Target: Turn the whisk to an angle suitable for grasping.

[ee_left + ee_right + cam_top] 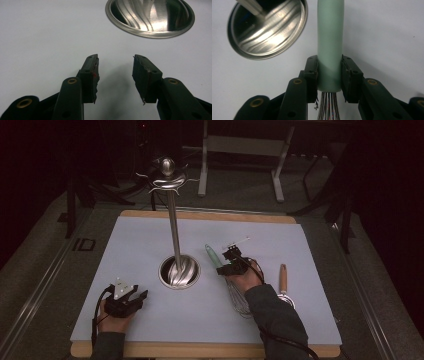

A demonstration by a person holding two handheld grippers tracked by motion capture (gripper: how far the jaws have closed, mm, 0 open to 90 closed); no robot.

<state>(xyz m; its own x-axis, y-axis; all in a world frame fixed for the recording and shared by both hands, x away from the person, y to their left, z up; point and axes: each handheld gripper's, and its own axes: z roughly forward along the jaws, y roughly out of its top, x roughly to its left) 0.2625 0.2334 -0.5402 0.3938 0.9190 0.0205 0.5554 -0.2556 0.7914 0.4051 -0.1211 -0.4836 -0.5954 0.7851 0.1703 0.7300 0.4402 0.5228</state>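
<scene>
Currently the right gripper (329, 77) has its jaws closed on the whisk (329, 45), both pads flat against the pale green handle at the end where the wires start. The whisk lies on the mat just right of the stand's round steel base (179, 271), handle pointing up the table, wires toward the person.

Judgement: the step in hand looks like lifting the whisk to hang it on the stand (174, 230). The grip sits at the wire end, so the free handle tip could swing; lift slowly and keep the handle straight between the pads. The hooks at the top (168, 181) are high above the base, so clear the pole on the way up.

Left gripper (115, 72): jaws well apart, nothing between them, resting on the mat left of the base.

Containers: the dish-shaped base holds nothing but the pole. A wooden-handled tool (283, 285) lies farther right of the base, beyond the whisk.
</scene>
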